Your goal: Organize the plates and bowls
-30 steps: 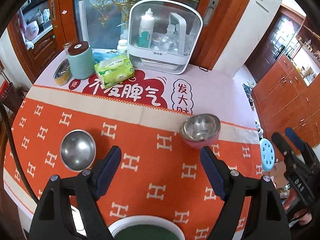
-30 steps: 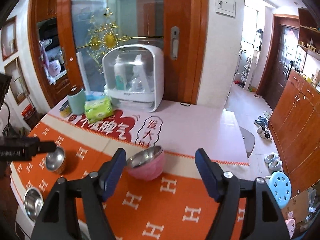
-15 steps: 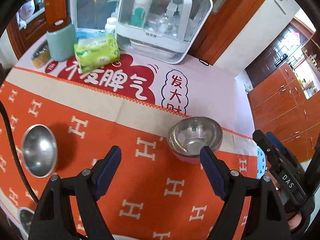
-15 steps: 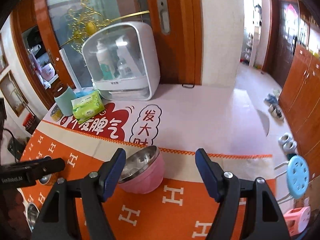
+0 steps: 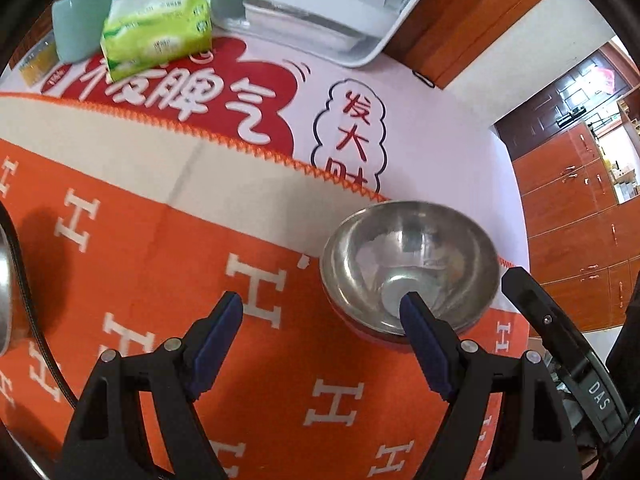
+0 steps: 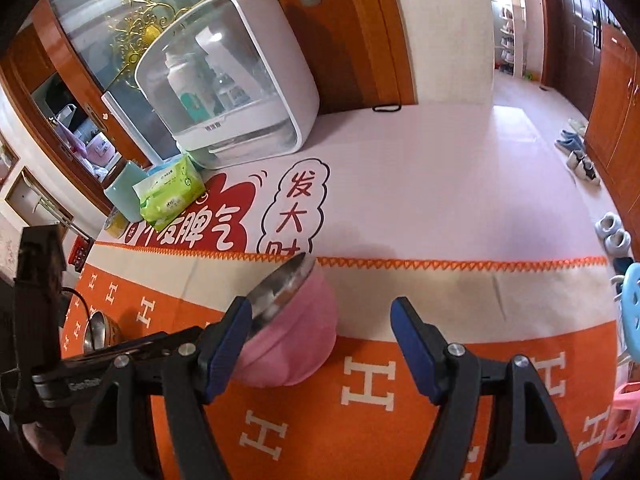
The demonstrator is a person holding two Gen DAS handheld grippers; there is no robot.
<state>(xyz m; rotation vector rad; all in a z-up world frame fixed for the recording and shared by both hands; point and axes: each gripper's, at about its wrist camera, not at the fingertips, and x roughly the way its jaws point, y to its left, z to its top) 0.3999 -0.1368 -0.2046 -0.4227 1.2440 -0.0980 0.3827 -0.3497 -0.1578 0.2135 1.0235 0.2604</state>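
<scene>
We found both grippers spread, gripping nothing: the left gripper [image 5: 322, 306] and the right gripper [image 6: 322, 314] each hung over the bowl [image 5: 410, 266] on the orange cloth [image 5: 160, 248].

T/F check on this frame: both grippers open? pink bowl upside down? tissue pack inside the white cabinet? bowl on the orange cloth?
1. Both the left gripper and the right gripper are open, holding nothing. True.
2. The pink bowl lies upside down. False: it stands upright, steel inside facing up.
3. The green tissue pack sits inside the white cabinet. False: it lies on the table beside it.
4. The pink bowl rests on the orange cloth. True.
</scene>
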